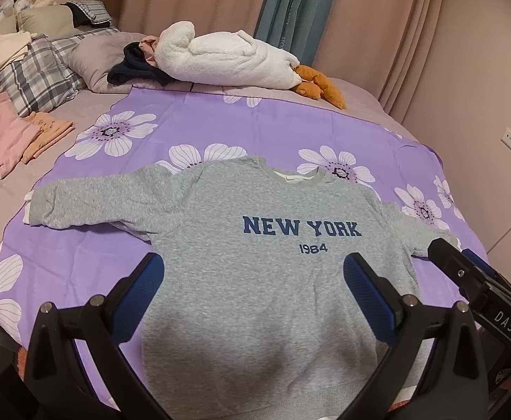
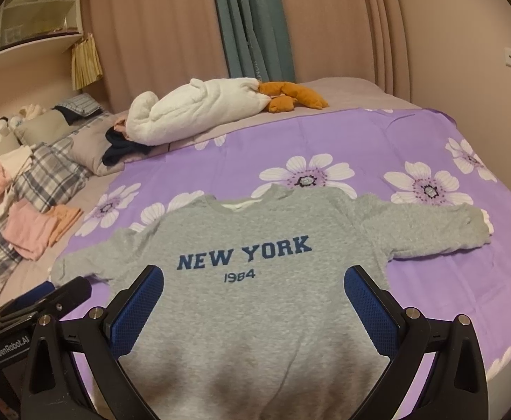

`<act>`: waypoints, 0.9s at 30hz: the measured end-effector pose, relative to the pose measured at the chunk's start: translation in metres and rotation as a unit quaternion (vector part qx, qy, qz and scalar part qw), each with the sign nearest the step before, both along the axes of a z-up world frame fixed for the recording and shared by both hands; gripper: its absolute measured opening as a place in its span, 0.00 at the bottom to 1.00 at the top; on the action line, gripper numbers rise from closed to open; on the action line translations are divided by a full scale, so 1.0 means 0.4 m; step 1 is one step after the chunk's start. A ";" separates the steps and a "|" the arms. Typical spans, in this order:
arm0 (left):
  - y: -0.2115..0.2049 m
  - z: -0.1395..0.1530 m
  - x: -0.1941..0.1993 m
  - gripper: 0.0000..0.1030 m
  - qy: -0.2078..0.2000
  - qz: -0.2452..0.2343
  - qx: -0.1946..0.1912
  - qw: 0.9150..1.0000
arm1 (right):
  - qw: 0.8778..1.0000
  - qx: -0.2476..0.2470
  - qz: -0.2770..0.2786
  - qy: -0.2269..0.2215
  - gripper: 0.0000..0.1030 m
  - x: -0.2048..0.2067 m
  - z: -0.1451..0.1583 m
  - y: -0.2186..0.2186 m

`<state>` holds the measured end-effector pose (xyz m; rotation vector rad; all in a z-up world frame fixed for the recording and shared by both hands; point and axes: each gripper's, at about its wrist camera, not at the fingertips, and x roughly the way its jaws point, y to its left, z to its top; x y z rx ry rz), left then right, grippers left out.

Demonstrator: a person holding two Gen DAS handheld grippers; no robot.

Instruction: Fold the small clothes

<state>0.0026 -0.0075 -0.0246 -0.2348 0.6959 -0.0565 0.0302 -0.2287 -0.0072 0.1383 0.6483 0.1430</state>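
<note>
Grey sweatshirt (image 1: 255,266) lies flat, front up, on the purple floral sheet (image 1: 276,126) spread over the bed; print reads "NEW YORK 1984" in dark blue. Both sleeves are stretched out to the sides, cuffs near the sheet's side edges; neckline points toward the far side of the bed, hem toward the cameras. Left gripper (image 1: 253,301) hangs over the lower body of the sweatshirt, fingers wide apart, blue pads (image 1: 140,301) facing each other, nothing between them; contact with the fabric cannot be judged from this angle. Right gripper (image 2: 253,311) sits likewise over the lower front of the garment, fingers spread wide and holding nothing. In the left wrist view the right gripper shows at the right edge, near the sleeve on that side; in the right wrist view the left gripper shows at the lower left, near the other sleeve. Beyond the sheet: a white plush toy (image 1: 227,59) with orange feet lying on its side, a dark garment (image 1: 133,66) bunched beside it, a plaid pillow (image 1: 38,77), and a folded stack of pink and peach clothes (image 1: 17,136) at the left of the bed. Pink curtains (image 1: 378,17) with a teal panel hang behind
</note>
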 end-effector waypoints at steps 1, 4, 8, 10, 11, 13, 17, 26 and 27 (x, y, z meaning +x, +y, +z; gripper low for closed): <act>-0.001 0.000 0.000 1.00 0.000 -0.001 -0.001 1.000 | 1.000 0.001 0.000 -0.001 1.00 0.001 0.000 -0.001; -0.003 0.000 0.002 1.00 -0.001 -0.003 -0.001 1.000 | 1.000 0.004 0.001 -0.001 1.00 0.003 -0.002 -0.004; -0.006 0.002 0.005 1.00 0.000 -0.005 0.000 1.000 | 1.000 0.006 -0.001 -0.001 1.00 0.005 -0.002 -0.009; -0.007 0.002 0.005 1.00 0.001 -0.007 -0.002 1.000 | 1.000 0.016 0.004 -0.004 1.00 0.006 0.002 -0.013; -0.007 0.002 0.006 1.00 0.002 -0.009 -0.004 1.000 | 1.000 0.022 0.009 -0.006 1.00 0.006 0.004 -0.015; -0.008 0.001 0.009 1.00 0.004 -0.011 -0.005 1.000 | 0.999 0.034 0.023 -0.012 1.00 0.007 0.013 -0.019; -0.009 0.000 0.019 1.00 0.009 -0.009 -0.005 1.000 | 0.997 0.055 0.046 -0.029 1.00 0.008 0.042 -0.029; -0.025 -0.002 0.049 0.99 0.017 -0.020 -0.020 0.999 | 0.986 0.107 0.103 -0.070 1.00 0.018 0.116 -0.079; -0.031 -0.007 0.059 0.99 0.022 -0.023 -0.019 0.999 | 0.986 0.107 0.101 -0.074 1.00 0.025 0.121 -0.088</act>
